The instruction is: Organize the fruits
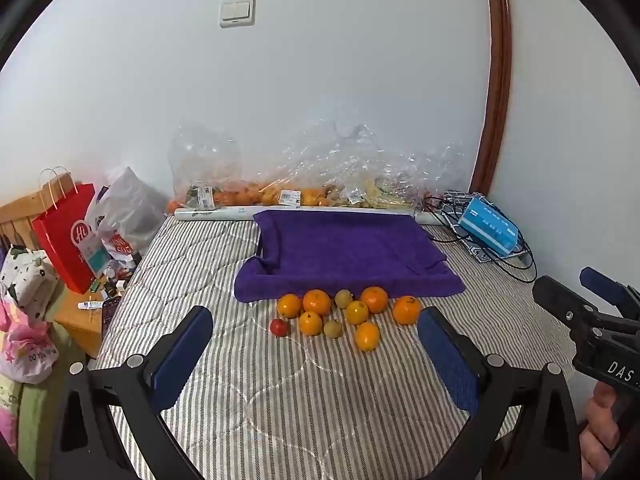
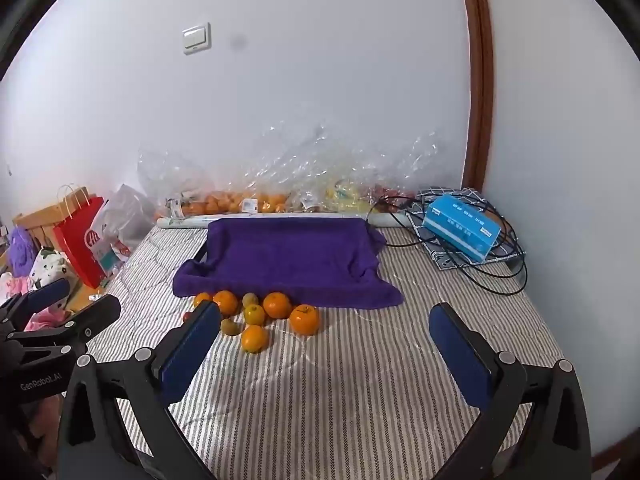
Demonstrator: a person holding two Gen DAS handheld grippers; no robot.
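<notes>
Left gripper (image 1: 316, 332): jaws spread wide, nothing between the blue pads (image 1: 182, 356), held above the striped bedcover (image 1: 280, 400). Right gripper (image 2: 326, 330): likewise wide apart and empty, blue pads (image 2: 460, 354) on both fingers; seen from the left wrist view it sits off to the right of the left tool, a hand (image 1: 600, 432) on its handle. Fruit cluster (image 1: 344, 314): lies on the bedcover directly ahead of the left gripper's fingertips, and ahead and to the left of the right gripper, whose left finger hides part of it. Contents: several oranges, among them the largest pair (image 1: 317, 302) and (image 1: 374, 299), one at the right end (image 1: 407, 310) and one nearest the tools (image 1: 367, 336); two dull greenish-brown fruits (image 1: 343, 298) and (image 1: 333, 328); one small red fruit (image 1: 279, 327) at the left end. Purple towel (image 1: 344, 252): draped over a raised, tray-like form just beyond the fruit, its front hem touching the rearmost oranges. Clear plastic bags (image 1: 304, 184): against the wall beyond the towel, holding more orange and yellow produce. Blue box (image 1: 488, 230): far right, on coiled black cables (image 1: 516, 264). Red paper bag (image 1: 66, 236): far left, beside the bed.
</notes>
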